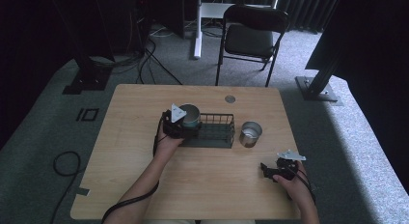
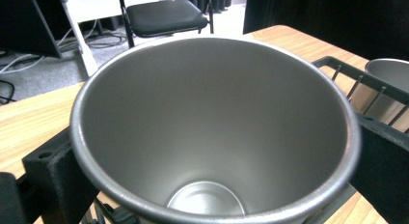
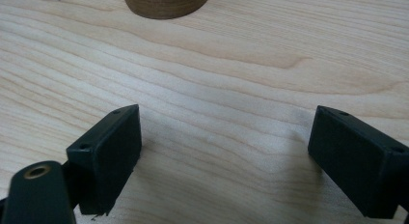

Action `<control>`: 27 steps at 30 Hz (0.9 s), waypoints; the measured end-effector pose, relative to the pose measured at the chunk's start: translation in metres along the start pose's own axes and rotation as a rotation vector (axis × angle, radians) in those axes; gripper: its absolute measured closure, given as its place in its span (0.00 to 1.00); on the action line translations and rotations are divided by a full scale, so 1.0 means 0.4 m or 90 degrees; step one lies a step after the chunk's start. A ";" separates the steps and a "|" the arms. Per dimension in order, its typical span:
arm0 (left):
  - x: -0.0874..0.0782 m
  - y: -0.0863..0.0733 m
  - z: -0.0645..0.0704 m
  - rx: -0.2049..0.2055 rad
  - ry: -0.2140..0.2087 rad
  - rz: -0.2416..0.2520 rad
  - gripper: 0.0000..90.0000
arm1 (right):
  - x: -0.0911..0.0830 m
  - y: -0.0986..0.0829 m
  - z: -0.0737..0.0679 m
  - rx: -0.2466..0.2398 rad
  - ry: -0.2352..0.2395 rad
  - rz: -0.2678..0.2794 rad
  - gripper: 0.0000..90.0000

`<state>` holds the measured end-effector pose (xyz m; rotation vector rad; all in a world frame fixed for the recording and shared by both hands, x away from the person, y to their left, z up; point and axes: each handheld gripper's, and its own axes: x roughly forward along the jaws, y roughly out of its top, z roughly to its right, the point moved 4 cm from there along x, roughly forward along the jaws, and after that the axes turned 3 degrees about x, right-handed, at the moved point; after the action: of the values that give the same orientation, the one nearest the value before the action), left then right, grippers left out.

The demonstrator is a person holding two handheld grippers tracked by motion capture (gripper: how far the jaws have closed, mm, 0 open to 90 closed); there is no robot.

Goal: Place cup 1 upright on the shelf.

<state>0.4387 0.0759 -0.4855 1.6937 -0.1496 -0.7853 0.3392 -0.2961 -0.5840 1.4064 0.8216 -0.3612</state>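
Left gripper [image 1: 185, 126] is clamping a steel cup [image 2: 212, 132], jaws pressing its outer wall on either side, holding it over the left end of a black wire basket [image 1: 217, 132] on the wooden table [image 1: 144, 185]. Right gripper [image 3: 224, 156] is hovering low over bare tabletop, jaws spread wide, holding nothing. No readable writing on any item. Second steel cup [image 1: 251, 133] is standing just right of the basket. Folding chair [image 1: 251, 38] is sitting beyond the table.

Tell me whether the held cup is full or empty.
Empty: the left gripper view looks straight into the cup, and its bare metal bottom shows.
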 end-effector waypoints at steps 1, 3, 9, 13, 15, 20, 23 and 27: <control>-0.003 0.000 -0.001 -0.001 -0.003 0.002 0.00 | 0.000 0.000 0.000 0.001 0.000 0.000 0.13; -0.009 -0.001 -0.004 0.001 0.004 0.005 0.00 | 0.000 0.000 0.000 0.000 0.000 0.000 0.13; -0.031 -0.007 -0.016 0.003 0.009 0.007 0.00 | 0.000 0.000 0.000 0.000 0.000 0.000 0.13; -0.044 -0.009 -0.021 0.004 0.010 0.006 0.00 | 0.000 0.000 0.000 0.000 0.000 0.000 0.13; -0.049 -0.011 -0.023 0.008 0.011 0.008 0.00 | 0.000 0.000 0.000 0.000 0.000 0.000 0.13; -0.058 -0.015 -0.021 0.013 -0.005 -0.003 0.00 | 0.000 0.000 0.000 -0.001 0.000 0.000 0.13; -0.068 -0.016 -0.021 0.015 -0.002 0.001 0.00 | 0.000 0.000 0.000 0.000 0.000 0.000 0.13; -0.080 -0.021 -0.023 0.013 -0.009 -0.003 0.00 | 0.000 0.000 0.000 0.000 0.000 0.000 0.13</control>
<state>0.4171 0.1018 -0.4793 1.7093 -0.1641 -0.8016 0.3392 -0.2961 -0.5839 1.4069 0.8213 -0.3617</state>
